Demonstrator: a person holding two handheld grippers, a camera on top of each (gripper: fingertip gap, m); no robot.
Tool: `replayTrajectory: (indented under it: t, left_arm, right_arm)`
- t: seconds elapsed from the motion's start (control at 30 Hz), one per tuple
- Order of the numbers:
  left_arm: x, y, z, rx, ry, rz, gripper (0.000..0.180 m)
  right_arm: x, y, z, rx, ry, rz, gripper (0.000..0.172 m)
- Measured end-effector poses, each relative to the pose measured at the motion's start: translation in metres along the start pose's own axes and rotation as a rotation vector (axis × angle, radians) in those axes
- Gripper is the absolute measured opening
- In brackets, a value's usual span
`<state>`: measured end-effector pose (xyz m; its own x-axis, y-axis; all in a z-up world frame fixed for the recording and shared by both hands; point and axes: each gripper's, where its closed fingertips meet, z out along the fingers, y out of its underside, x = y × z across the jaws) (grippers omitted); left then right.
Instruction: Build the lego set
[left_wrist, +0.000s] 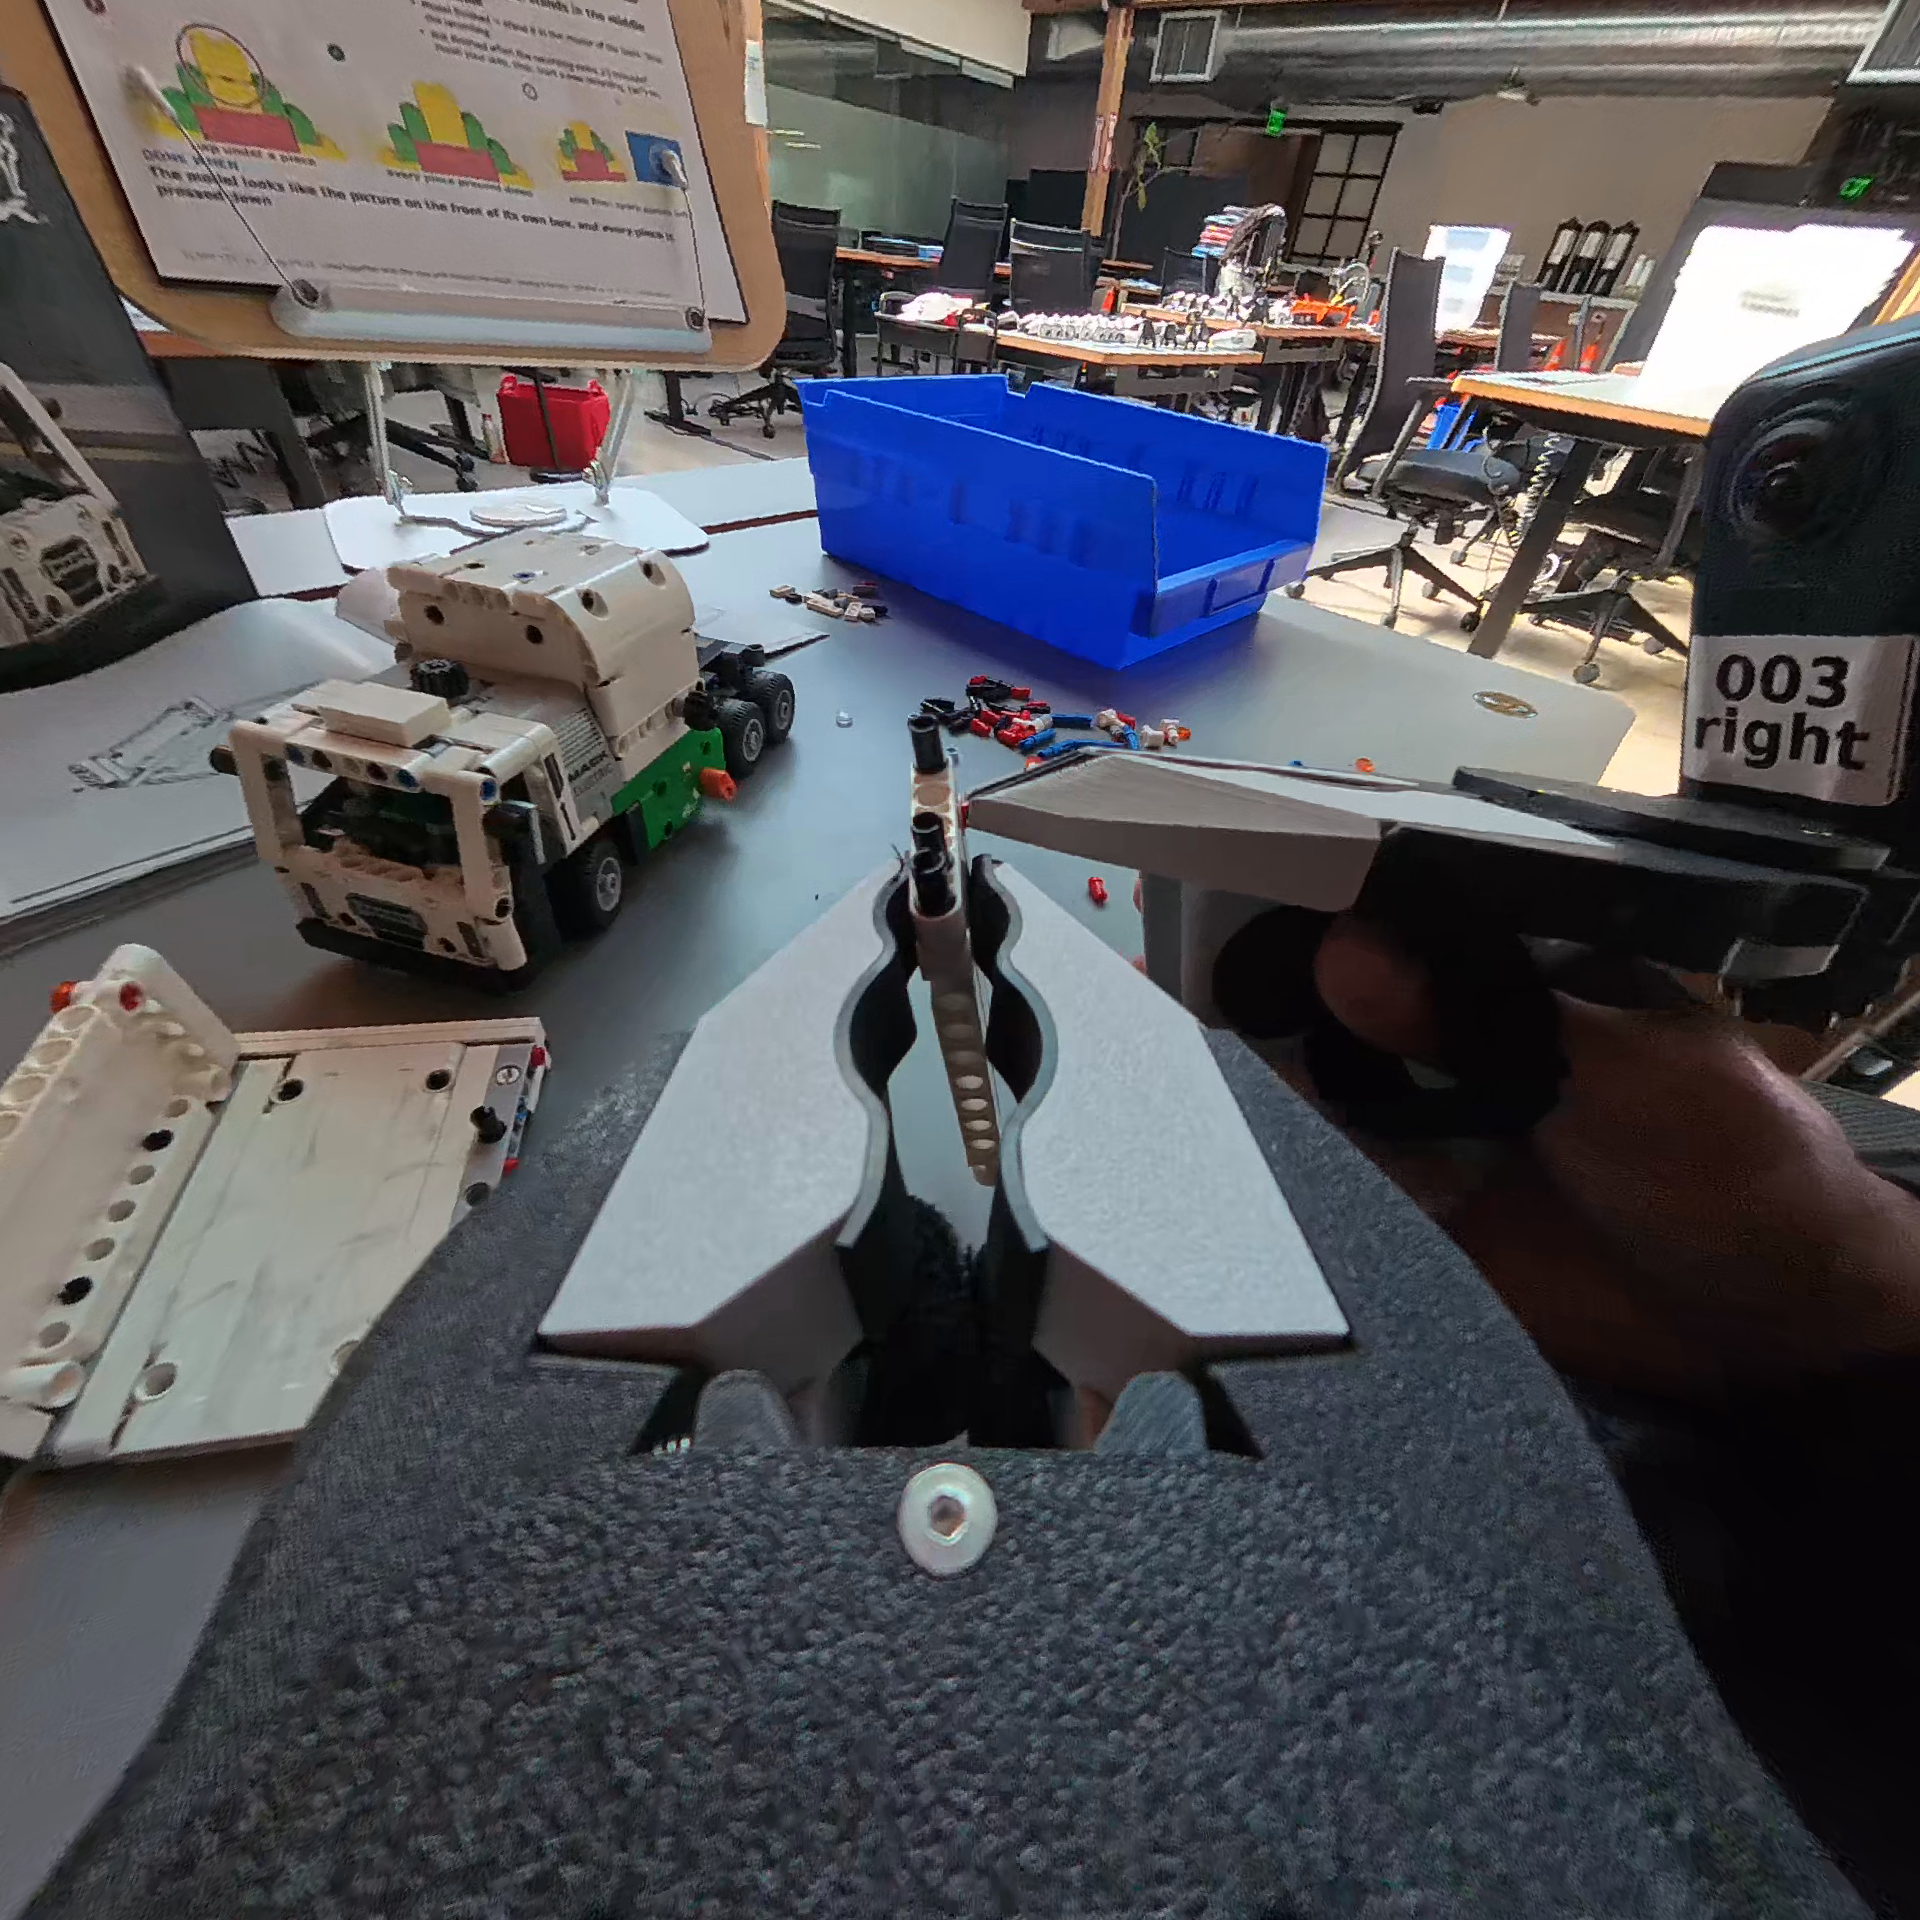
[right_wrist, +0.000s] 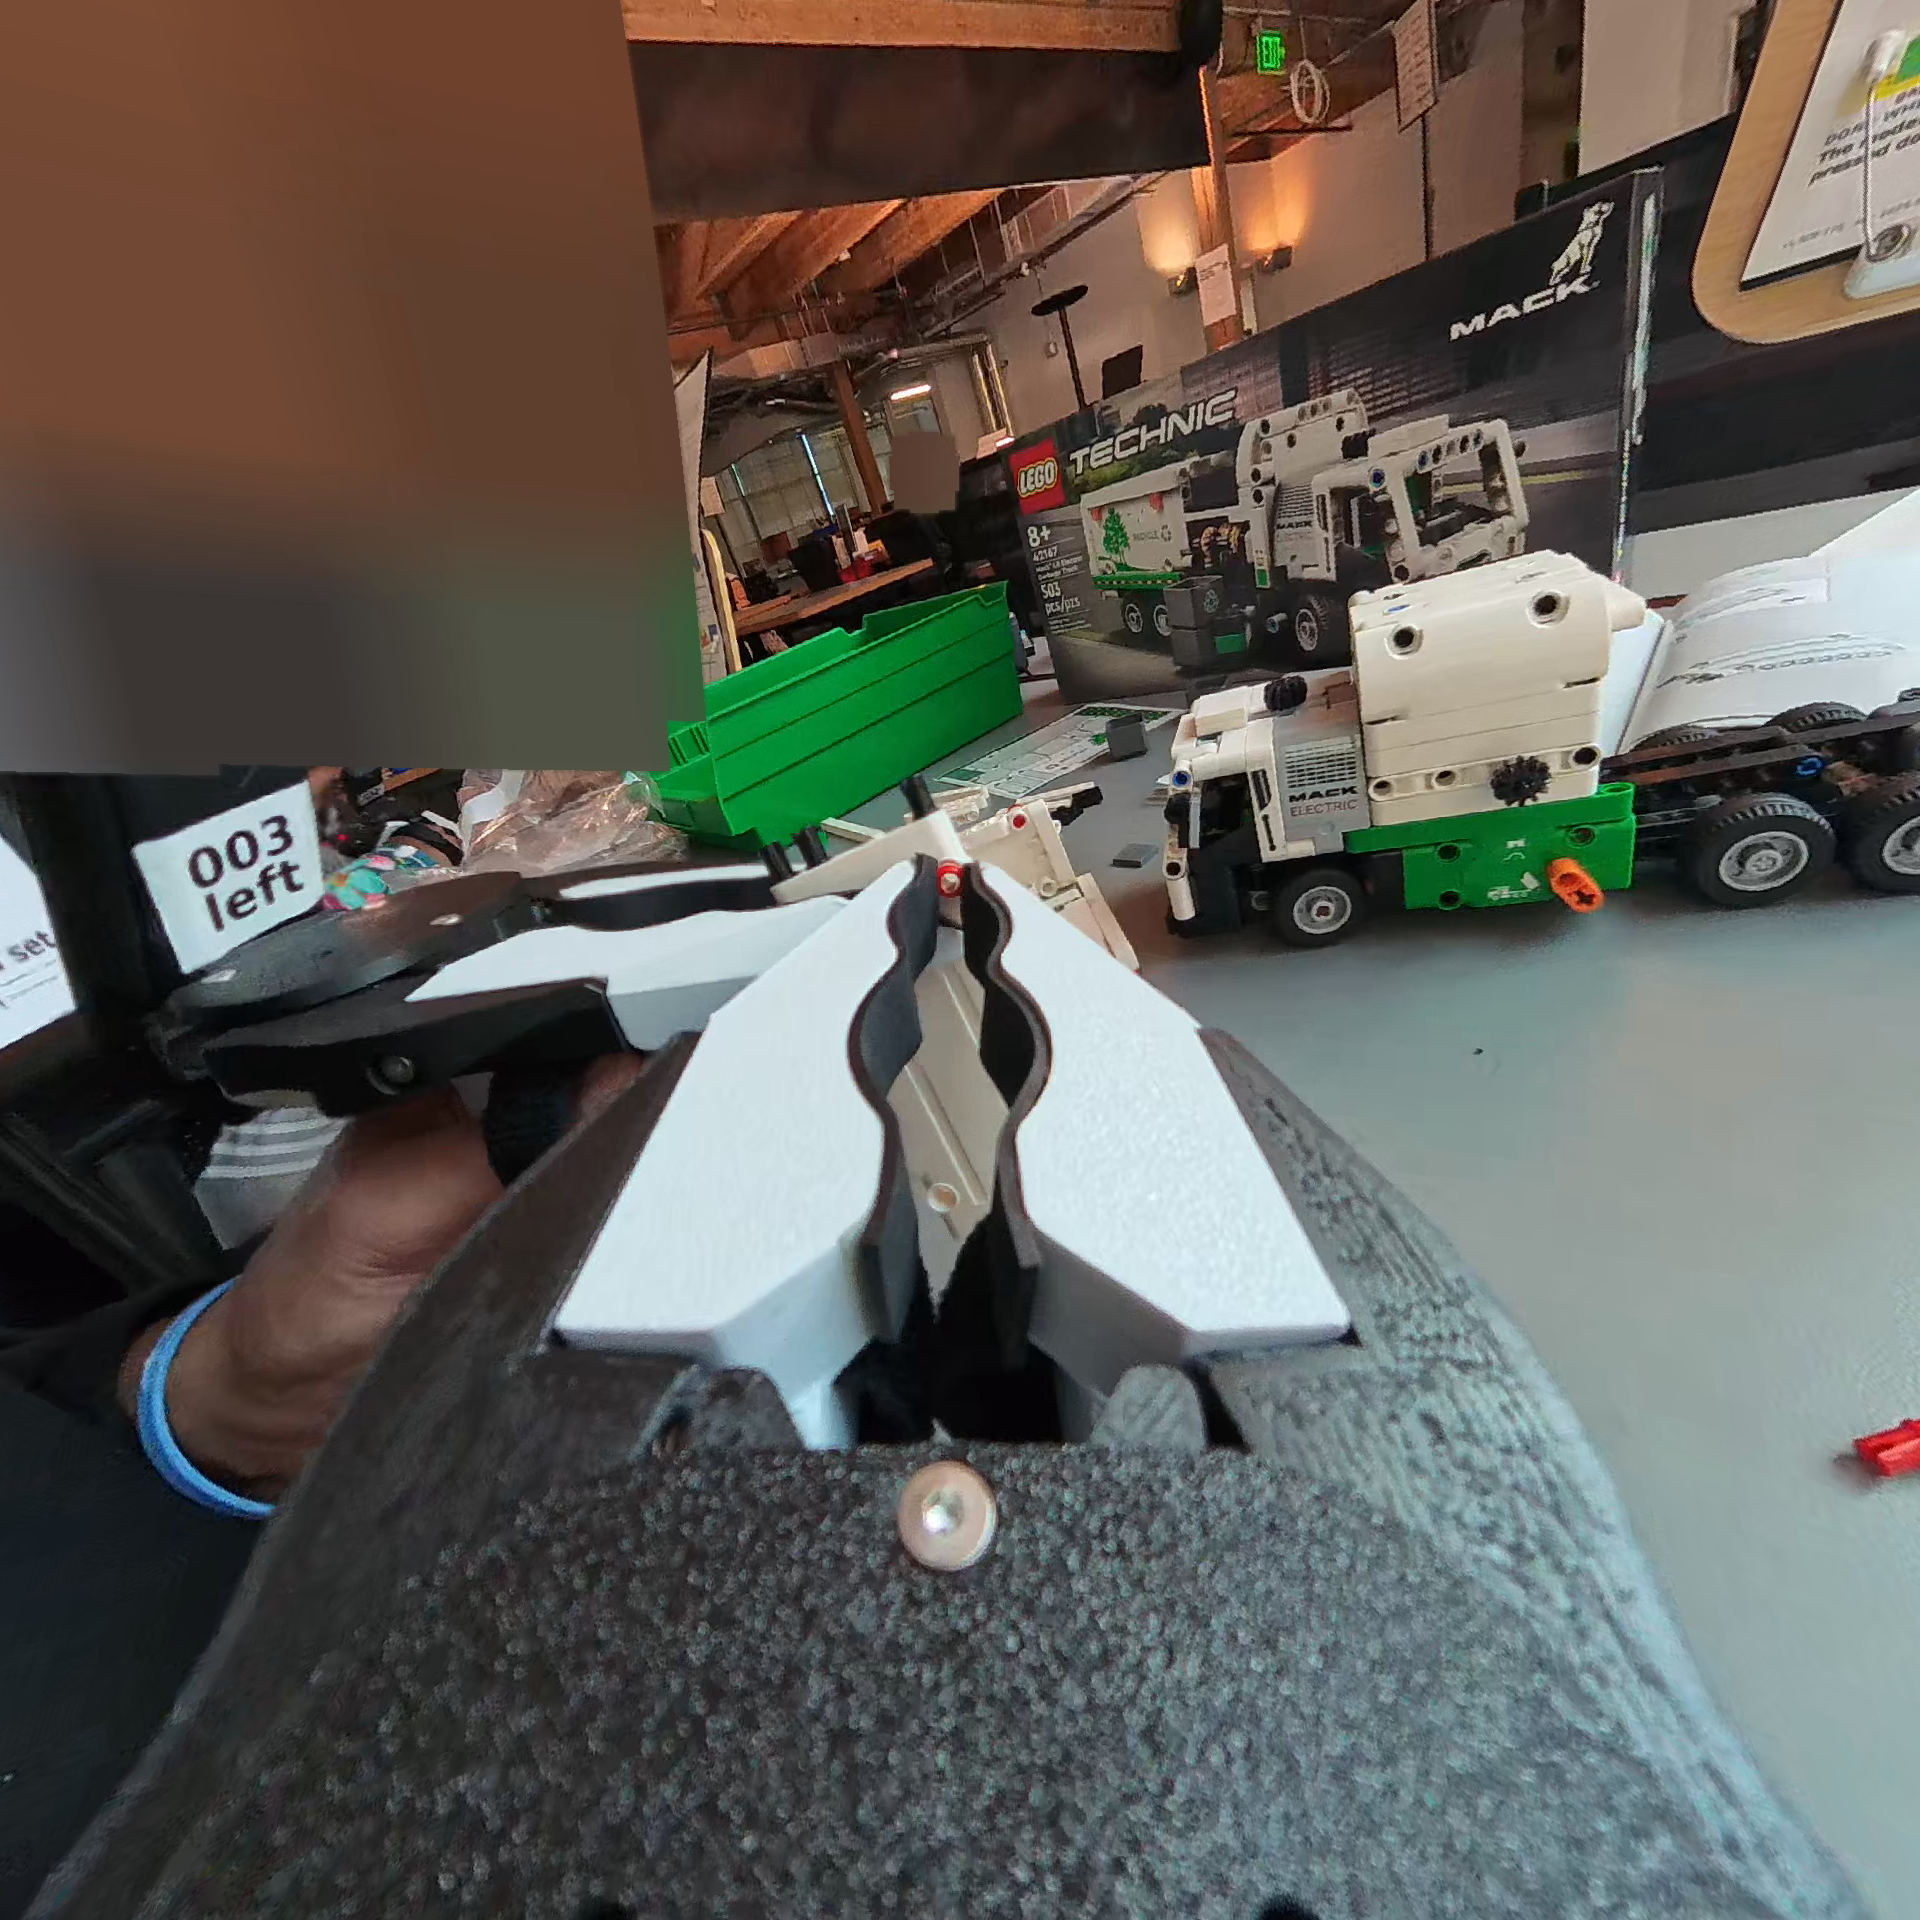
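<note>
Left gripper (left_wrist: 940, 883) clamped on a grey holed beam (left_wrist: 951, 997) with black pins. Right gripper (right_wrist: 948, 883) pinching a small red pin (right_wrist: 947, 879), tip against that beam; toy truck (left_wrist: 488, 769) ahead-left.

Both cameras ride low and close behind their own jaws – left faces a blue bin (left_wrist: 1060, 509), right a green bin (right_wrist: 862, 707); both share the truck (left_wrist: 488, 748).

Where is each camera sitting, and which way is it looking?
Left wrist view: sits on the left tongs, looking along a beam with holes they pinch, toward a blue bin; a hand shows.
Right wrist view: sits on the right tongs, which pinch a small red pin, looking toward a green bin; a hand shows.
Both see the toy truck.
</note>
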<state>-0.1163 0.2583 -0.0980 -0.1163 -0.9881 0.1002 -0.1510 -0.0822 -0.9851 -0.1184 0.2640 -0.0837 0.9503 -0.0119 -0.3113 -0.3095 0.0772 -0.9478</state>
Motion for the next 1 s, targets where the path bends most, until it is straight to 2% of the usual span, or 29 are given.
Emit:
replayTrajectory:
  t: [0.1, 0.13, 0.2, 0.37, 0.5, 0.57, 0.7, 0.8, 1.0]
  left_arm:
    - [0.001, -0.003, 0.0, 0.02, -0.038, 0.059, 0.006]
    - [0.003, -0.005, 0.0, 0.029, -0.035, 0.024, 0.006]
    - [0.006, -0.006, 0.003, 0.035, -0.005, -0.08, 0.006]
    - [0.005, -0.007, 0.003, 0.039, 0.037, -0.139, 0.005]
    - [-0.001, -0.001, 0.003, 0.014, 0.025, -0.116, 0.006]
    - [-0.002, 0.002, 0.004, -0.007, 0.075, -0.211, 0.005]
    - [-0.004, 0.008, 0.004, -0.027, 0.181, -0.528, 0.005]
    - [-0.004, 0.01, 0.003, -0.04, 0.195, -0.618, 0.005]
    - [-0.005, 0.011, 0.002, -0.045, 0.245, -0.737, 0.005]
  right_arm:
    - [-0.002, -0.003, -0.001, 0.021, -0.031, 0.085, 0.003]
    - [-0.002, -0.004, -0.002, 0.037, -0.023, 0.079, 0.003]
    - [0.0, -0.007, -0.003, 0.05, 0.013, -0.034, 0.004]
    - [0.001, -0.007, -0.002, -0.031, 0.038, -0.234, 0.004]
    - [0.003, -0.001, 0.003, -0.105, -0.034, -0.009, 0.004]
    - [0.005, 0.003, 0.005, -0.161, -0.016, -0.077, 0.003]
    - [0.007, 0.011, 0.01, -0.315, 0.055, -0.197, 0.004]
    - [0.007, 0.014, 0.01, -0.392, 0.063, -0.204, 0.004]
    - [0.008, 0.017, 0.012, -0.423, 0.069, -0.191, 0.007]
